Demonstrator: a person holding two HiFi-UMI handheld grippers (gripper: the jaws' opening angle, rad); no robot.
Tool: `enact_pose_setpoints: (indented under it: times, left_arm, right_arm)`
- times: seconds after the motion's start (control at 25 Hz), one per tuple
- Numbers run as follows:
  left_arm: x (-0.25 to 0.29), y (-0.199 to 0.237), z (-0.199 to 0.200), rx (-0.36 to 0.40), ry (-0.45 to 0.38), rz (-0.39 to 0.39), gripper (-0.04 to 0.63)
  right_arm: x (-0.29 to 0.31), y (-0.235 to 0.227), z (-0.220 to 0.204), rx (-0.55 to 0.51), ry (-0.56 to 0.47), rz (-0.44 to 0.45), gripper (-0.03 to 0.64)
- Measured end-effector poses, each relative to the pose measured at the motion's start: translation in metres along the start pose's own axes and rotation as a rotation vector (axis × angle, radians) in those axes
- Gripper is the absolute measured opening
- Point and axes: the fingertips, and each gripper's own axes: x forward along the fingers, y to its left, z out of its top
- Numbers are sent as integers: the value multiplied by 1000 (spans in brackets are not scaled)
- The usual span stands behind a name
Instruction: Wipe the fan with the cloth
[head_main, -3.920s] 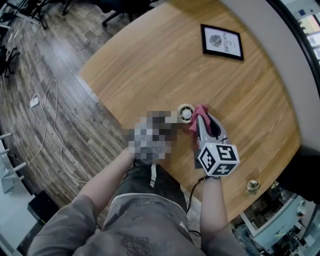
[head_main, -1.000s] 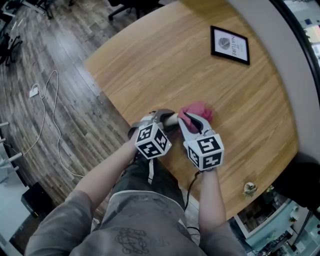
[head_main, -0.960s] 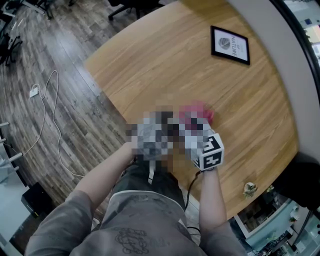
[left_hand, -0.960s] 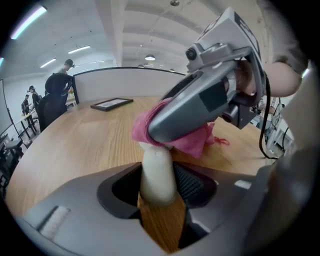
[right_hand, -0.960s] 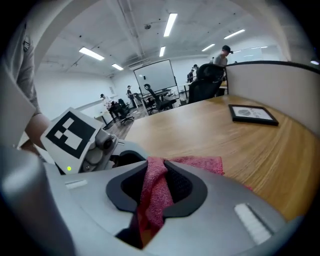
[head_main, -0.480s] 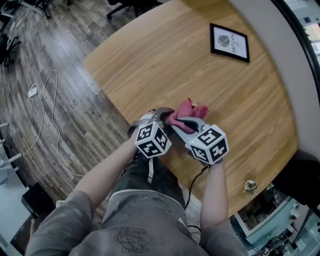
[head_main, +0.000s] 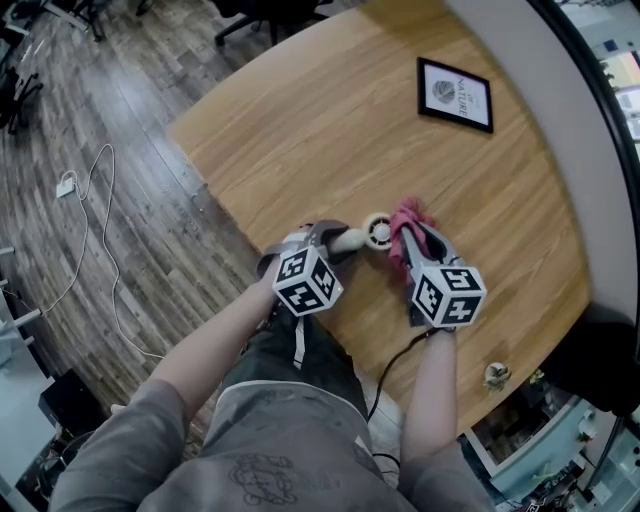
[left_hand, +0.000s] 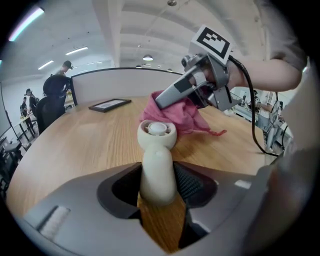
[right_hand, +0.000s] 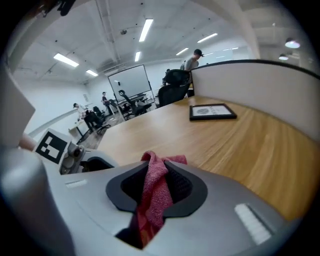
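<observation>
A small cream hand fan (head_main: 376, 232) lies low over the wooden table (head_main: 330, 130). Its handle (left_hand: 157, 170) sits between the jaws of my left gripper (left_hand: 157, 186), which is shut on it; the round fan head (left_hand: 157, 132) sticks out forward. In the head view the left gripper (head_main: 336, 241) is left of the fan head. My right gripper (head_main: 412, 243) is shut on a pink cloth (head_main: 405, 217), just right of the fan head. The cloth (right_hand: 155, 192) hangs pinched between its jaws, and in the left gripper view the cloth (left_hand: 177, 117) bunches behind the fan head.
A black-framed picture (head_main: 455, 93) lies at the far side of the table. A small ornament (head_main: 492, 375) stands near the table's right front edge. The table's left edge drops to a wood floor with a white cable (head_main: 95, 230). People and office chairs (right_hand: 175, 80) are in the background.
The right gripper swept the cloth left over the fan head, then back to the right, so the fan head now shows bare. The left gripper has kept still with the fan.
</observation>
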Motion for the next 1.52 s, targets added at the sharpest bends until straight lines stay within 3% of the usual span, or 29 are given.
enact_pose_setpoints:
  times: [0.16,0.28,0.36,0.6,0.92,1.16,1.32,1.52]
  left_arm:
    - [1,1,-2,-3,3,5,196]
    - [-1,3,-7,-45,45,-9,201]
    - [-7,5,-10,-54,76,-9,282]
    - [-43,13,-1,-47,56,48,284]
    - [-126,40,60,-52,-109,171,227]
    - [-212,46,136,-63,-342,226,190]
    - [-266,39,179,-30,-468,247,178]
    - [-313,30,210,46,-544,301,125]
  right_arm:
    - [-17,-15,7,28,-24,-93,72]
    - [-32,-11,19,19,-53,-101,72]
    - [-44,-4,29,-2,-76,-101,72]
    - [-90,26,65,-57,-176,-93,72]
    - [-168,70,137,-167,-358,-93,72]
    - [-229,105,185,-226,-532,-85,72]
    - [-262,123,205,-263,-611,-94,72]
    - [-297,138,214,-282,-687,-103,72]
